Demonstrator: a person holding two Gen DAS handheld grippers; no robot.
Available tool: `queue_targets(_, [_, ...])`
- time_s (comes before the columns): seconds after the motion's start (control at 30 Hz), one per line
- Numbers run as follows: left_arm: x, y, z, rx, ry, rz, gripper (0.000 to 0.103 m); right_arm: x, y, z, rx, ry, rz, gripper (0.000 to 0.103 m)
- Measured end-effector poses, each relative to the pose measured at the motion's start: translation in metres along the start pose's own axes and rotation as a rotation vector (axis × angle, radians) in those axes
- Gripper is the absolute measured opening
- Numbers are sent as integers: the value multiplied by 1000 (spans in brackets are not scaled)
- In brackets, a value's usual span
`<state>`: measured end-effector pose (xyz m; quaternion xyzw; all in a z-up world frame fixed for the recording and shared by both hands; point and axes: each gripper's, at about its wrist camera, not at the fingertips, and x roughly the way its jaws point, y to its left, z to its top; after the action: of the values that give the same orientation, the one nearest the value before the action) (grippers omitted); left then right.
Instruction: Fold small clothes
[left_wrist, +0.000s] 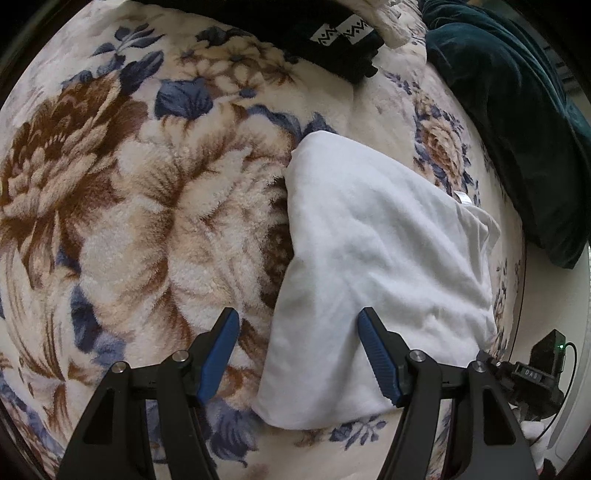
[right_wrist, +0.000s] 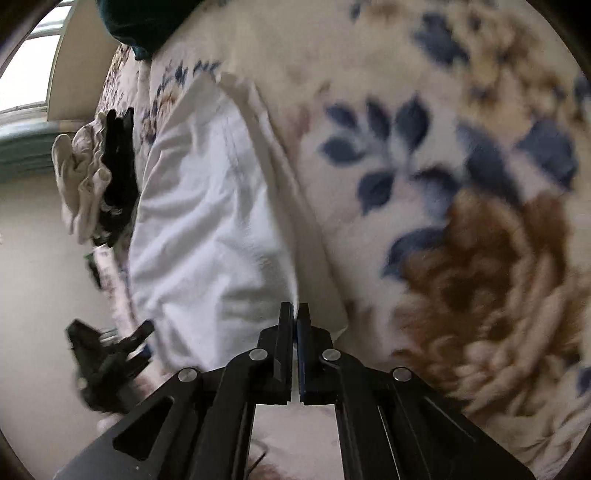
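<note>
A white garment (left_wrist: 373, 266) lies folded over on a floral fleece blanket (left_wrist: 147, 192). My left gripper (left_wrist: 299, 321) is open just above the garment's near left edge, its blue pads apart, one over the blanket and one over the cloth. In the right wrist view the same white garment (right_wrist: 207, 206) hangs in a long fold, and my right gripper (right_wrist: 294, 310) is shut on its edge, lifting it above the blanket (right_wrist: 461, 221). The left gripper also shows there, low at the left (right_wrist: 110, 350), blurred.
A dark green velvet pillow (left_wrist: 517, 122) lies at the far right. A black garment with patterned white labels (left_wrist: 332, 33) lies at the top. A cream cloth and a black item (right_wrist: 96, 177) sit past the garment. The bed edge runs along the right.
</note>
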<state>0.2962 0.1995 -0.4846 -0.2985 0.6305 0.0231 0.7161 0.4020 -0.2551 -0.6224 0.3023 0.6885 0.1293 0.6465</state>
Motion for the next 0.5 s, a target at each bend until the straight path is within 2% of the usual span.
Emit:
queue_targets(0.03, [-1, 0, 0, 4, -4, -2, 65, -6, -3, 2, 10, -24, -24, 2])
queue_targets(0.1, [-6, -3, 2, 20, -18, 13, 73, -11, -5, 7, -1, -12, -25, 2])
queue_targets(0.17, [-15, -5, 5, 20, -48, 5, 73, -12, 1, 13, -32, 33, -85, 5])
queue_targets(0.23, [-26, -9, 10, 28, -95, 35, 73, -21, 16, 18, -96, 13, -140, 6])
queue_targets(0.27, [-30, -13, 14, 37, -107, 43, 73, -27, 32, 20, -151, -8, -176, 18])
queue_targets(0.3, [-31, -17, 20, 49, -113, 54, 73, -32, 46, 22, -195, -30, -201, 39])
queue_targets(0.37, [-29, -29, 35, 87, -121, 72, 73, -39, 88, 28, -310, -79, -202, 55])
queue_targets(0.5, [3, -47, 66, 167, -79, 131, 73, -11, 159, 44, -493, -65, -210, 55])
